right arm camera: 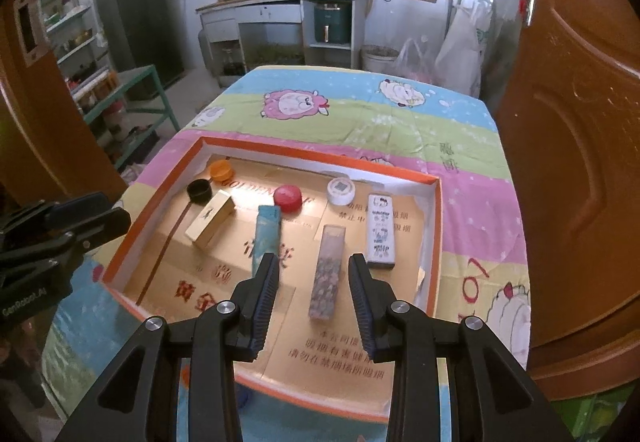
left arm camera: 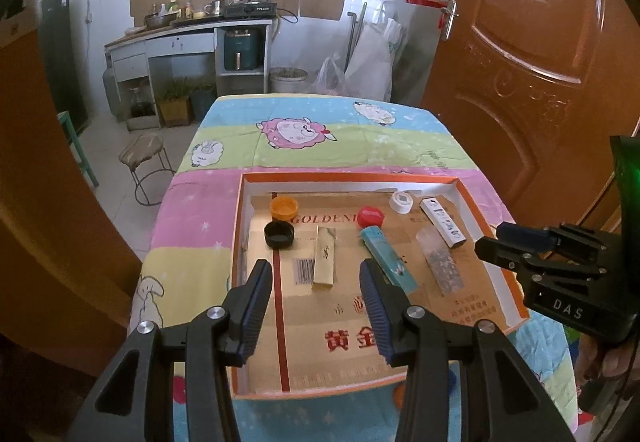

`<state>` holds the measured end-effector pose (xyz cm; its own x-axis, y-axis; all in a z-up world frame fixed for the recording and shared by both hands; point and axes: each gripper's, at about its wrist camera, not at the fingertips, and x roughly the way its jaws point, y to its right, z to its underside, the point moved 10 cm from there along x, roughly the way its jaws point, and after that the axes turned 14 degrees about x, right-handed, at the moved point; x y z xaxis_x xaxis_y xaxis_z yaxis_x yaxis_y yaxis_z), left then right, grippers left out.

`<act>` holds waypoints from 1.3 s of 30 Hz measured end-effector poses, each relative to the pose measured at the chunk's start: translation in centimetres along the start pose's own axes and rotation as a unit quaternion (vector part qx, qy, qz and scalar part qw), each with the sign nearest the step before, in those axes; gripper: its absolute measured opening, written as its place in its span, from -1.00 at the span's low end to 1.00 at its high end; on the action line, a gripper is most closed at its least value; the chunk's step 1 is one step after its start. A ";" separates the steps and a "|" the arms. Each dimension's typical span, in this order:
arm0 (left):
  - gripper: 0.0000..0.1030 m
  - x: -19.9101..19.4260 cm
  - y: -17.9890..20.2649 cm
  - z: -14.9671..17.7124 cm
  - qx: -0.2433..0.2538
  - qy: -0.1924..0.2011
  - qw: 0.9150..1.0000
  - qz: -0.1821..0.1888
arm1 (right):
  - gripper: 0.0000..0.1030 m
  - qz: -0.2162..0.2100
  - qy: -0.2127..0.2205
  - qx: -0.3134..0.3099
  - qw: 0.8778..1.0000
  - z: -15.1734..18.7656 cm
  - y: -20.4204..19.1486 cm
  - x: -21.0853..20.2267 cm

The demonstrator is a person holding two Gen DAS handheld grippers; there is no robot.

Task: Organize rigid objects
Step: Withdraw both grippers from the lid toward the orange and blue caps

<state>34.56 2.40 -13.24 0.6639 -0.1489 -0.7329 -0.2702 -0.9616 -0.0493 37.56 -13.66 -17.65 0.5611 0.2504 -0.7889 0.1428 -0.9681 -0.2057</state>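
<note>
An orange-rimmed shallow box point(left arm camera: 496, 282) point(right arm camera: 160, 210) lies on the table. In it lie an orange cap point(left arm camera: 284, 208) point(right arm camera: 221, 170), a black cap point(left arm camera: 279, 234) point(right arm camera: 199, 190), a red cap point(left arm camera: 371, 216) point(right arm camera: 287, 197), a white cap point(left arm camera: 401, 201) point(right arm camera: 341, 191), a gold box point(left arm camera: 325, 260) point(right arm camera: 211, 218), a teal box point(left arm camera: 387, 257) point(right arm camera: 267, 238), a clear box of small bits point(left arm camera: 439, 260) point(right arm camera: 327, 272) and a white printed box point(left arm camera: 443, 221) point(right arm camera: 381, 229). My left gripper point(left arm camera: 316, 274) is open above the gold box. My right gripper point(right arm camera: 314, 268) is open above the clear box.
The table wears a striped cartoon-sheep cloth point(left arm camera: 304, 130). A brown door point(left arm camera: 520, 54) stands right. A stool point(left arm camera: 142, 154), green shelf point(right arm camera: 132, 98), fridge point(right arm camera: 138, 18) and kitchen counter point(left arm camera: 188, 30) are beyond. The right gripper also shows in the left wrist view point(left arm camera: 500, 246).
</note>
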 end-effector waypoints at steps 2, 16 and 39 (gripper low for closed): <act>-0.12 -0.5 0.1 0.3 -0.002 0.000 1.000 0.002 | -0.28 0.000 0.001 0.000 1.000 0.4 -0.1 -0.5; -0.12 -4.8 1.5 2.7 -0.006 0.021 1.000 0.011 | -0.28 -0.001 0.013 0.004 1.000 4.7 -1.0 -5.0; -0.12 -4.2 5.8 9.7 0.007 0.017 0.998 0.058 | -0.17 -0.017 -0.008 0.006 1.000 13.7 -2.7 -1.8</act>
<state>23.47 -0.27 -17.00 0.6512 -0.2680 -0.7100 -0.3560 -0.9341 0.0260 25.01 -11.42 -23.56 0.5435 0.2842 -0.7898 0.1522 -0.9587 -0.2402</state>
